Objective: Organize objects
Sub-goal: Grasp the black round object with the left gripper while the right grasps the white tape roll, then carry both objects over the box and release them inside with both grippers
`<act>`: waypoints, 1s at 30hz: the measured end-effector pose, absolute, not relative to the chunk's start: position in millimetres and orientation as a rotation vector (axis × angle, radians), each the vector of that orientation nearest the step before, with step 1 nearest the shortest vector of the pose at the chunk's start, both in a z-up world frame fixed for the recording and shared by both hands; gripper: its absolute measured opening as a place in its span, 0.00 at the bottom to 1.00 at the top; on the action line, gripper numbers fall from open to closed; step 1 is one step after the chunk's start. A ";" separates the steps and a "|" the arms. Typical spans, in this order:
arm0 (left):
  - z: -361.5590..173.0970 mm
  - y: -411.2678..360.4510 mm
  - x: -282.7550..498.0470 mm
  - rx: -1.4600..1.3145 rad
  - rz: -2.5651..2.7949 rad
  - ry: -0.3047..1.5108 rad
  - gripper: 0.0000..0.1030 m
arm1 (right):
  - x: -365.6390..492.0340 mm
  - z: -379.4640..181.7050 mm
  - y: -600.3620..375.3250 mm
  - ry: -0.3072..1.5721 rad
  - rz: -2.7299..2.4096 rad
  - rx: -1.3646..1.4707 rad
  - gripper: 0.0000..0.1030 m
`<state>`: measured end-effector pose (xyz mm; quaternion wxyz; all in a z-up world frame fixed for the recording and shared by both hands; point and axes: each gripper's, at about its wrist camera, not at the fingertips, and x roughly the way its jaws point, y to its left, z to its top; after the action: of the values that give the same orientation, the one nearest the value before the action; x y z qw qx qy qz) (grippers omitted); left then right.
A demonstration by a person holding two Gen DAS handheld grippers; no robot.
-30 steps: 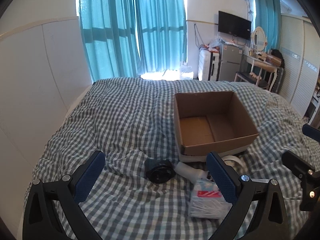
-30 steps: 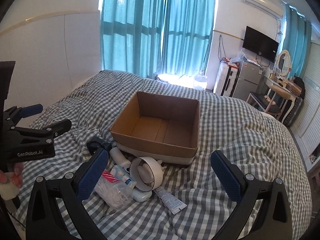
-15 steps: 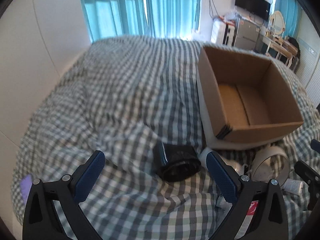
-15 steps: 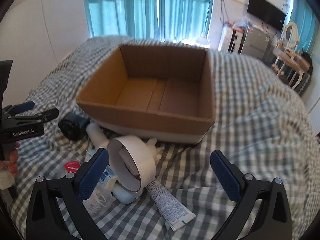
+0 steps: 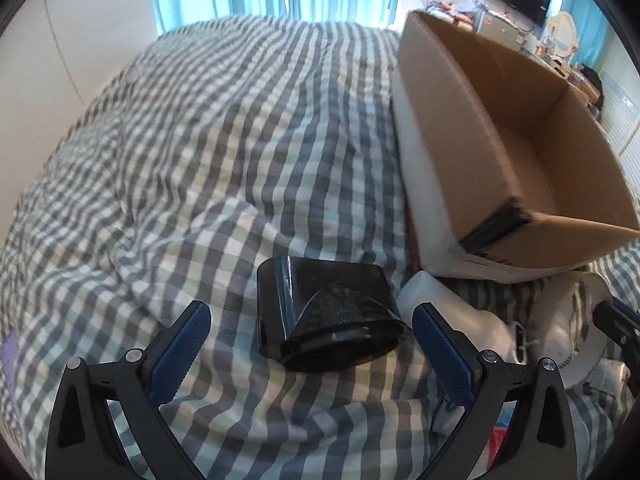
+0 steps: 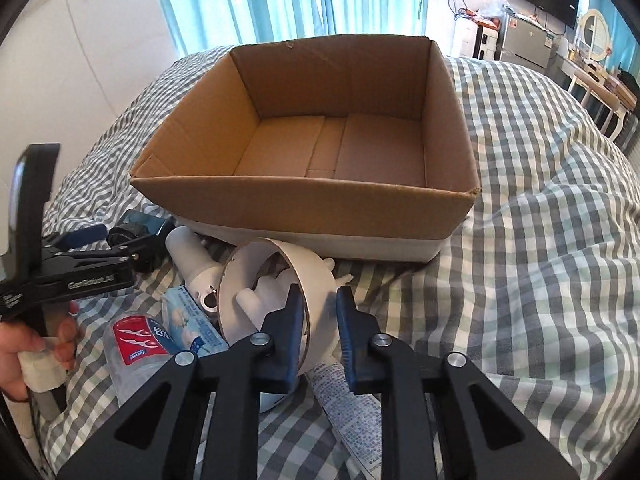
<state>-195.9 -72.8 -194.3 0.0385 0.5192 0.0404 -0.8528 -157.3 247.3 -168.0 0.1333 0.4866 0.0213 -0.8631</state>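
The bed (image 6: 552,200) carries a grey-and-white checked cover, soft and creased. On it stands the cardboard box (image 6: 304,208), open-topped, plain brown corrugated walls over a white lower band; its floor is bare.

Near the box's front wall lies a cluster of small items. The white ring fan (image 6: 280,280), a smooth plastic hoop on a stubby body, stands between the blue pads of the right gripper (image 6: 320,320). The jaws are closing, and the pads sit against the hoop's near rim on either side. A printed tube (image 6: 352,412) lies under the gripper. To the left are a clear bottle (image 6: 136,344) with a red label and a blue-printed packet (image 6: 192,320).

The black cylinder (image 5: 324,316), glossy and lying on its side, rests on the cover left of the box's near corner. It lies between and just beyond the fingertips of the left gripper (image 5: 308,344), whose jaws stand wide apart, holding nothing. A hand (image 6: 24,344) grips that tool's handle.
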 end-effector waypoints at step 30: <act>-103.9 -63.9 -124.9 1.351 -2.830 0.188 0.64 | -106.1 -87.0 244.9 0.184 -2.654 1.140 0.04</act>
<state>-125.0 -63.9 -103.9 -0.0003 0.4301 0.0600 -0.9008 -106.1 244.9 -87.0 0.1235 0.3909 0.0631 -0.9099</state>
